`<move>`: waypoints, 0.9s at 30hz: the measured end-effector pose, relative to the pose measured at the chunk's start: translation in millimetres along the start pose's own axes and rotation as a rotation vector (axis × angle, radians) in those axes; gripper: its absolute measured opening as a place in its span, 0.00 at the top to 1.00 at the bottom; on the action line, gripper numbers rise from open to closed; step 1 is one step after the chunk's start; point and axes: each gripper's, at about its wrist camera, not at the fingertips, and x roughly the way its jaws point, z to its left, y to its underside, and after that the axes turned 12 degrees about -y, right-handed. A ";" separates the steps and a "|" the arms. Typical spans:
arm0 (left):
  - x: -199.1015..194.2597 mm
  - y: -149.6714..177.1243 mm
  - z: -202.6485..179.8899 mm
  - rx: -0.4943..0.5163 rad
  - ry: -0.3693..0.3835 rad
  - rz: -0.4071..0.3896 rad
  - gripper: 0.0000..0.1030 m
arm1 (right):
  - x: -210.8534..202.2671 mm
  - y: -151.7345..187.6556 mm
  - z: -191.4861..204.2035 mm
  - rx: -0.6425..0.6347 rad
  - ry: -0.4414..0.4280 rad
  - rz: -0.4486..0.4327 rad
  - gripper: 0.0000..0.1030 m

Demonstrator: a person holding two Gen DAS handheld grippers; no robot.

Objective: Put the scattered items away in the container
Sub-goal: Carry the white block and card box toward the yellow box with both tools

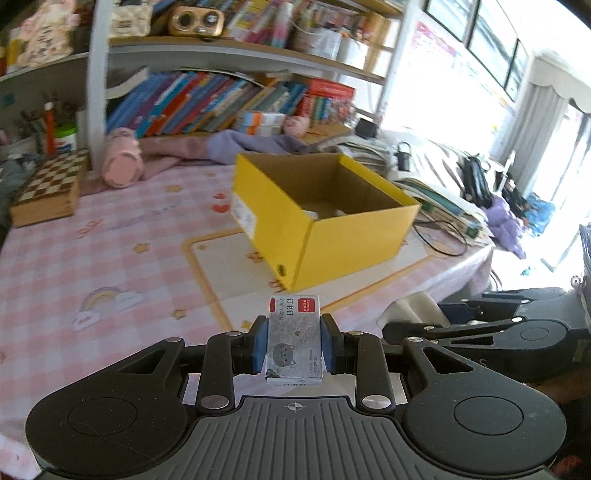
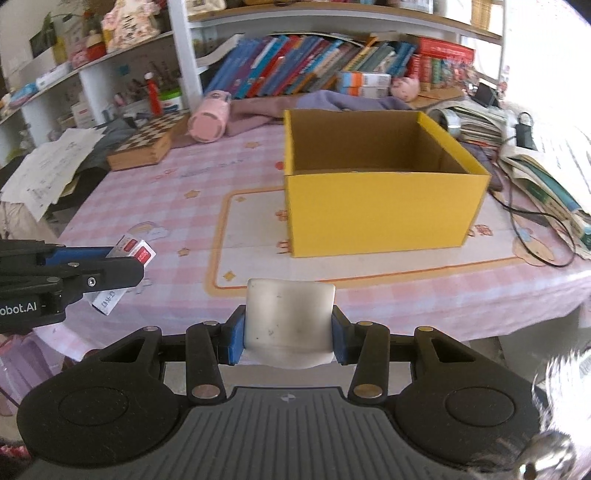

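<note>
Left gripper (image 1: 294, 345) clamping a grey staple box (image 1: 294, 338), long axis pointing ahead toward the yellow cardboard box (image 1: 351, 240); right gripper (image 2: 289, 334) pinching a smudged white eraser (image 2: 290, 317) over the table edge; the open-topped box is sitting on the pink checked tablecloth (image 1: 92, 258), small pale items lying inside.

"订书钉" on staple box (image 1: 294, 339); "obot.AI" on left tongs (image 2: 122, 275)

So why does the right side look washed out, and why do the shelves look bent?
Left wrist view: window daylight overexposes the right side, and the bookshelf is slightly blurred. Right wrist view: fisheye curves the shelves; the yellow box stays sharp.
</note>
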 end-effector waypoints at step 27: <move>51.5 -57.9 -73.0 0.165 0.146 -0.077 0.73 | -13.0 -31.8 -88.6 0.123 0.117 -0.109 0.59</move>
